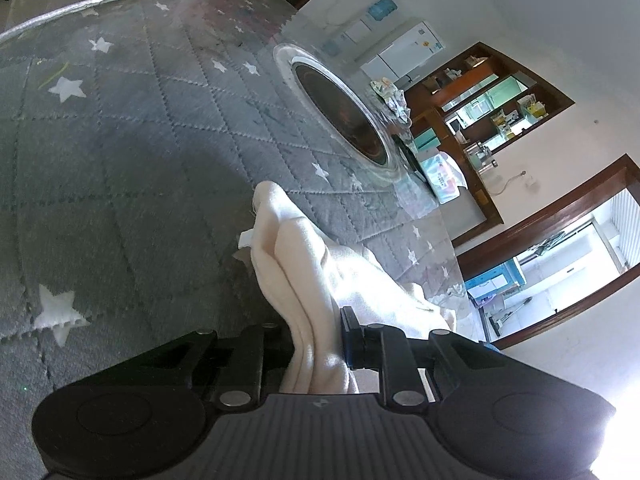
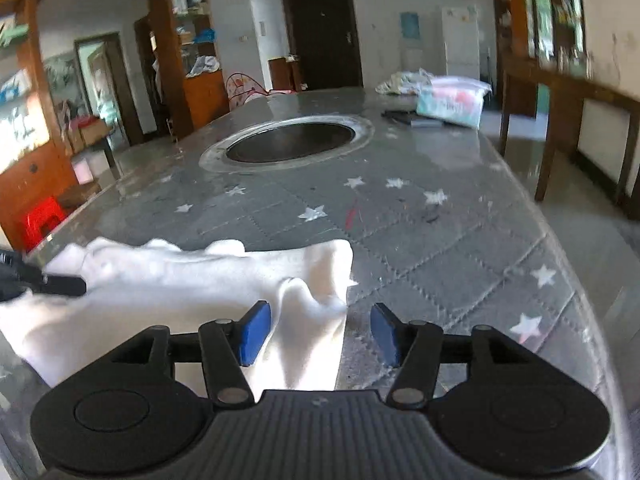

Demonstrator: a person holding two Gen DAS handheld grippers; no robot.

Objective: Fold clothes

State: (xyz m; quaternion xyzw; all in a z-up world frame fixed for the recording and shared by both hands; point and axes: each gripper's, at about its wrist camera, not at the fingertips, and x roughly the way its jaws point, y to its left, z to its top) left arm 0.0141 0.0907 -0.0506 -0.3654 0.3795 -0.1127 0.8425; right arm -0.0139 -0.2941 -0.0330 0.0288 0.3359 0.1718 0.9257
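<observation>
A cream-white garment lies bunched on the grey star-patterned table cover. My left gripper is shut on a thick fold of it, the cloth squeezed between the black fingers and running forward over the table. In the right wrist view the same white garment spreads across the near left of the table. My right gripper stands open over its right edge; the blue pads are apart, with a fold of cloth between them but not pressed. The left gripper's black finger shows at the far left.
A round dark recess with a metal rim sits in the middle of the table. A plastic-wrapped packet and a pile of clothes lie at the far end. Wooden shelves, a bench and a red stool surround the table.
</observation>
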